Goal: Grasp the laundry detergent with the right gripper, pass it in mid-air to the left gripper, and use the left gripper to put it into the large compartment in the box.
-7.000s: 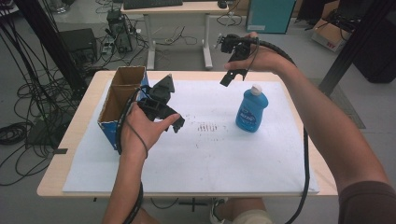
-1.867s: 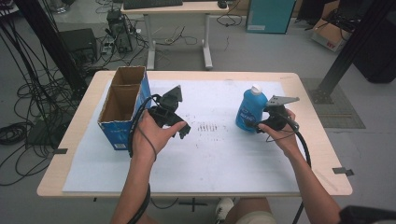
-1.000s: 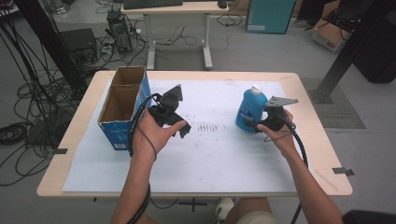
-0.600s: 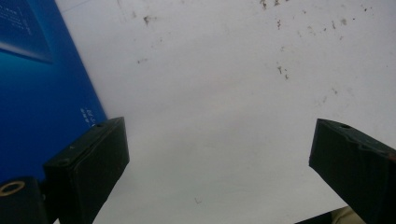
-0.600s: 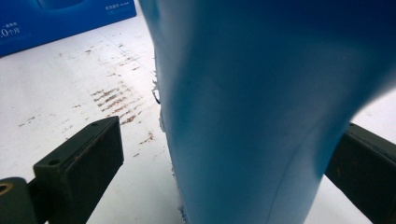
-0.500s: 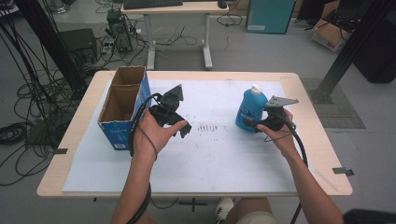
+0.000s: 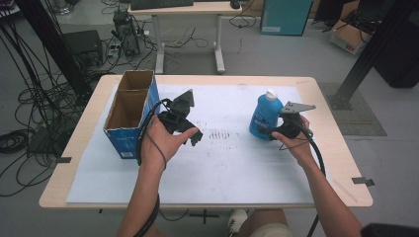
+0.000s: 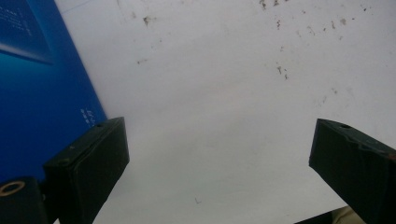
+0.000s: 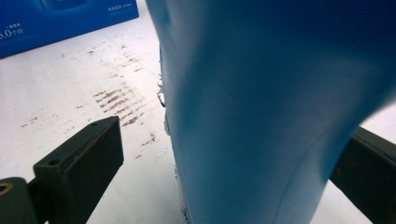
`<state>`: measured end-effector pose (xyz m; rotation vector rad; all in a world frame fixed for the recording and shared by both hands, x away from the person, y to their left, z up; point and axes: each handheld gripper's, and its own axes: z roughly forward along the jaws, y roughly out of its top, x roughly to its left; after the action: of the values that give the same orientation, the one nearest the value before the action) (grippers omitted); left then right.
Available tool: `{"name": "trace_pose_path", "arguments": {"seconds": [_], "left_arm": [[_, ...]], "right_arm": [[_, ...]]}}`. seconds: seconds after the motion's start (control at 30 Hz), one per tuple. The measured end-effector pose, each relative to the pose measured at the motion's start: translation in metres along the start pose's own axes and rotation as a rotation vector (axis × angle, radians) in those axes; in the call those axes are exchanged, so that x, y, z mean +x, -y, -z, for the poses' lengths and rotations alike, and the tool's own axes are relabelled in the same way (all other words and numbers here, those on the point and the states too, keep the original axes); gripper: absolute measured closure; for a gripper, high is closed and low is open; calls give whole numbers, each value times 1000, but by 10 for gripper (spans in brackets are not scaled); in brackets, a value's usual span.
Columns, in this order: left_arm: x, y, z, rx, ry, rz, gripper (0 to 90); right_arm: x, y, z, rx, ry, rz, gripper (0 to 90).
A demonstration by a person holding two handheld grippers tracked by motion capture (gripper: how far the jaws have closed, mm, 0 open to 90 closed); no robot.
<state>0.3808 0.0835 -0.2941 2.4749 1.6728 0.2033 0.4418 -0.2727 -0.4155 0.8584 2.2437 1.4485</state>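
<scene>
- From the high view I see the blue bottle (image 7: 265,117) standing upright on the white sheet (image 7: 222,163) that covers the counter (image 7: 341,163), right of centre, its white cap up and its long axis vertical.
- The same view shows my right gripper (image 7: 276,132) low at the bottle's right side, and the open-topped cardboard box (image 7: 129,112) at the sheet's left edge, well apart from the bottle.
- My right gripper view (image 9: 224,177) gives what the high view cannot: the bottle's blue body (image 9: 280,116) sits between the jaws, which stand spread, with a clear gap at the left jaw. I cannot tell whether the right jaw touches it.
- That view also picks out brown scuff marks (image 9: 119,100) on the sheet and the box's blue printed side (image 9: 60,18) beyond.
- My left gripper (image 7: 190,133) hangs over the sheet just right of the box; its own view (image 8: 219,172) shows the jaws wide apart with bare sheet between them and the box wall (image 8: 42,93) beside the left jaw.
</scene>
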Motion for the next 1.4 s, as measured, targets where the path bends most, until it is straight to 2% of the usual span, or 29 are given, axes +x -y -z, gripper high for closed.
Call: {"name": "trace_pose_path", "arguments": {"seconds": [1.4], "left_arm": [[1,2,3,-7,2,6,52]], "right_arm": [[0,-1,2,-16,6,-4,13]]}}
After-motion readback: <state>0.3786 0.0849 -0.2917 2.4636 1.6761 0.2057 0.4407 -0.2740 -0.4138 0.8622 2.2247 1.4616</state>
